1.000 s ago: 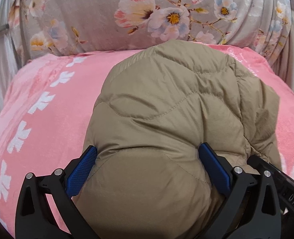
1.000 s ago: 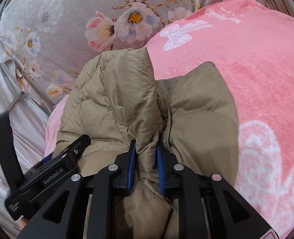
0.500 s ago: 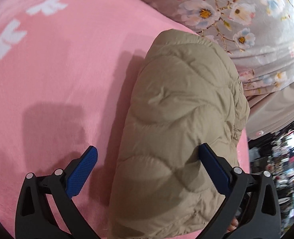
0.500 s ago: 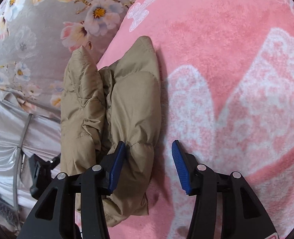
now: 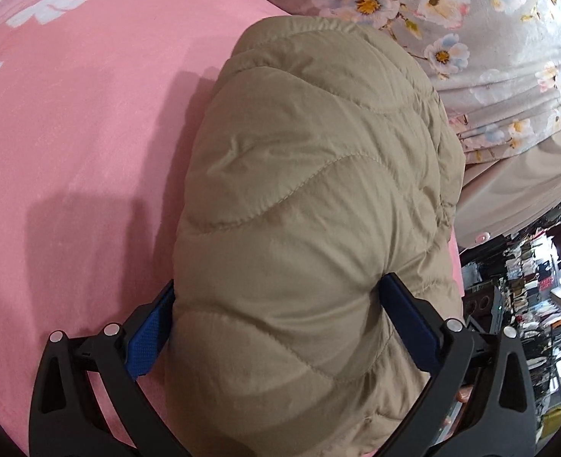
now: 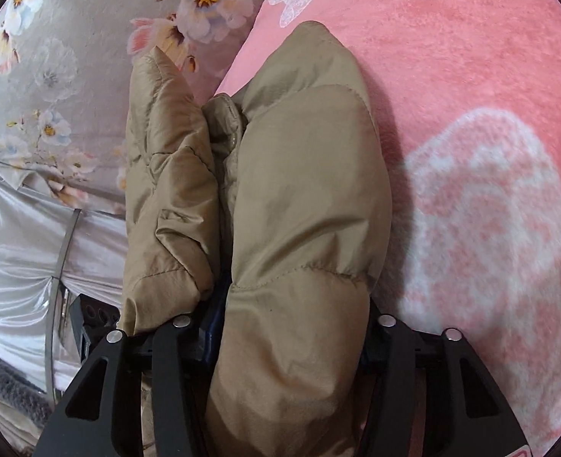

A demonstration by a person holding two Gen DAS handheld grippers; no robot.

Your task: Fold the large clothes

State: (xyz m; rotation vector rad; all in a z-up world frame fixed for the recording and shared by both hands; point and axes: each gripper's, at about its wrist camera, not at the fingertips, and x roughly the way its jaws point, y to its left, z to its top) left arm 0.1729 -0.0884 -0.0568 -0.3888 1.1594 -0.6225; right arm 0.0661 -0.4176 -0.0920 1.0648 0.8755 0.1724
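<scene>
A pink blanket [image 5: 90, 122] with white motifs covers the bed, backed by grey floral bedding [image 5: 509, 38]; cluttered shelves [image 5: 528, 285] show at the far right. The folded tan puffer jacket [image 5: 318, 190] lies on the blanket, its long axis running away from both cameras toward the floral bedding. The left claw [image 5: 276, 316] clamps its near end; the right claw [image 6: 292, 327], having just been closing, squeezes a thick fold.
</scene>
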